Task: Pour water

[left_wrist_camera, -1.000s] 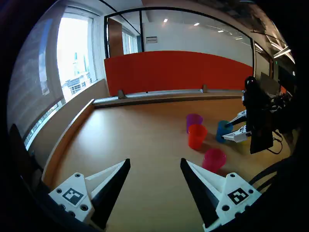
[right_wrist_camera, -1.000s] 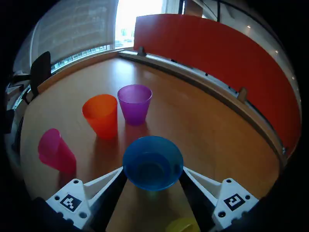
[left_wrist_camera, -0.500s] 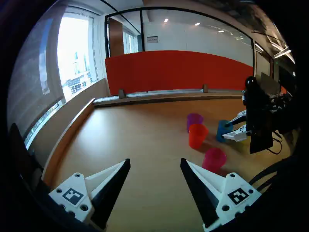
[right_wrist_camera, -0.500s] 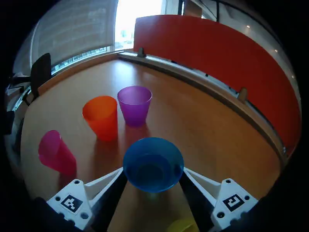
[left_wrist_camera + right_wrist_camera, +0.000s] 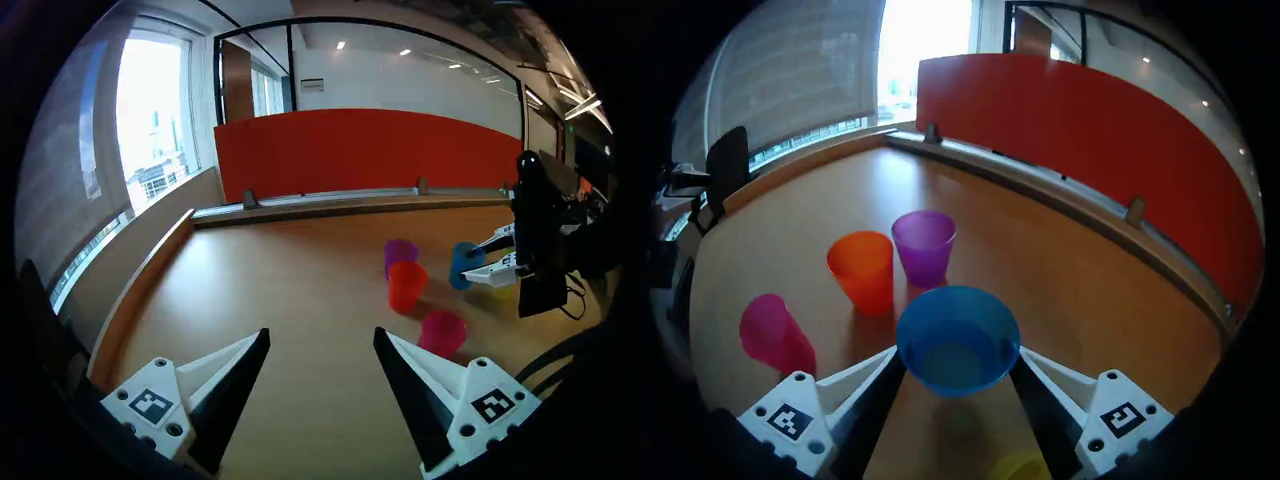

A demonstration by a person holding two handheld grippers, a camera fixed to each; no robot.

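**Left gripper view.** Step judged: carrying the blue cup (image 5: 462,264) to a receiving cup, pour not yet begun; cannot tell which cup receives. Best to keep the left gripper (image 5: 320,376) out of the pour path, or bring it in to steady a light receiver. Spread wide, pinching nothing, held low and level over the table (image 5: 264,272), well apart from the cups. Far right: right gripper (image 5: 478,266) pinching the blue cup, near upright, just beside the purple cup (image 5: 398,253) and orange cup (image 5: 406,285); pink cup (image 5: 442,331) nearer.

**Right gripper view.** Keep the rim level in transit, set the lip over the receiver's centre, then roll the wrist slowly. Hold the pinch firm, since smooth tapered plastic probably slips. Both fingers of the right gripper (image 5: 958,358) pressed on the blue cup (image 5: 958,336), some water apparently at the bottom. Judged clear of the table from the shadow beneath. Angled downward, looking into the cup. Ahead: orange cup (image 5: 864,270) and purple cup (image 5: 923,246). Left: pink cup (image 5: 776,346). Bottom edge: yellow cup (image 5: 1020,466).
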